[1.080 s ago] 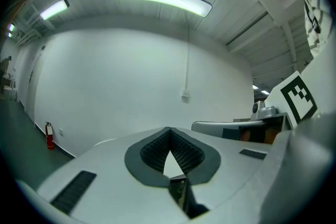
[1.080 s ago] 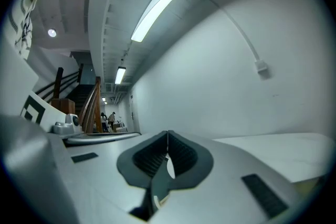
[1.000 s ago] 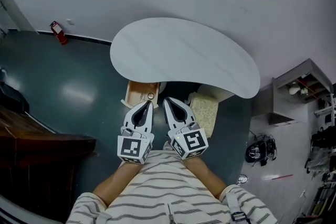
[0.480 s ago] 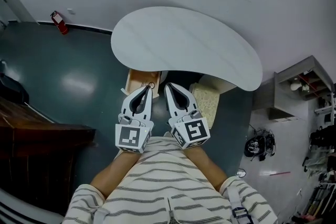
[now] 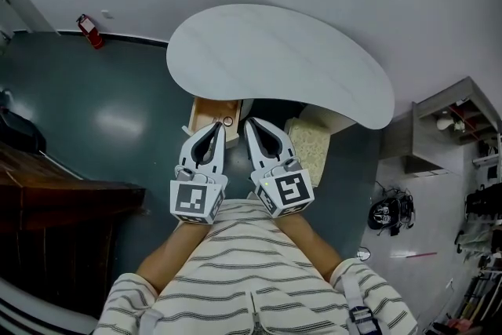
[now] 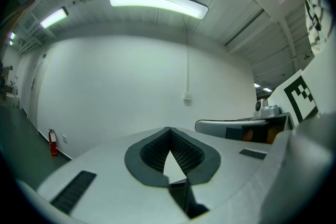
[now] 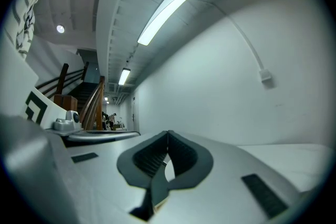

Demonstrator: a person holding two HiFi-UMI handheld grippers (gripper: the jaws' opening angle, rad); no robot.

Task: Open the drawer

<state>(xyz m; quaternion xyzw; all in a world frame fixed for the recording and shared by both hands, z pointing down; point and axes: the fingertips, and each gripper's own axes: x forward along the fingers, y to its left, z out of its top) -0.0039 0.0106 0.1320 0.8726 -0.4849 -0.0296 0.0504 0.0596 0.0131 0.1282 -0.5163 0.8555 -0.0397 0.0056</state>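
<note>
Dark green floor (image 5: 102,129) lies below. Left gripper (image 5: 220,131) and right gripper (image 5: 249,125) are both clenched on nothing, tips just beside the small ring pull (image 5: 227,121) on the pale wooden drawer (image 5: 208,114) under a white kidney-shaped tabletop (image 5: 274,67). Clenched like this, either claw would probably nudge the ring rather than catch it.

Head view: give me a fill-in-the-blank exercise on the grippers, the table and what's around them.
1. The left gripper and the right gripper both have their jaws ____.
2. The wooden drawer unit sits partly ____ the white table.
3. The fire extinguisher by the wall is coloured ____.
4. The person's shirt is ____, not plain.

Missing words: shut; under; red; striped.
</note>
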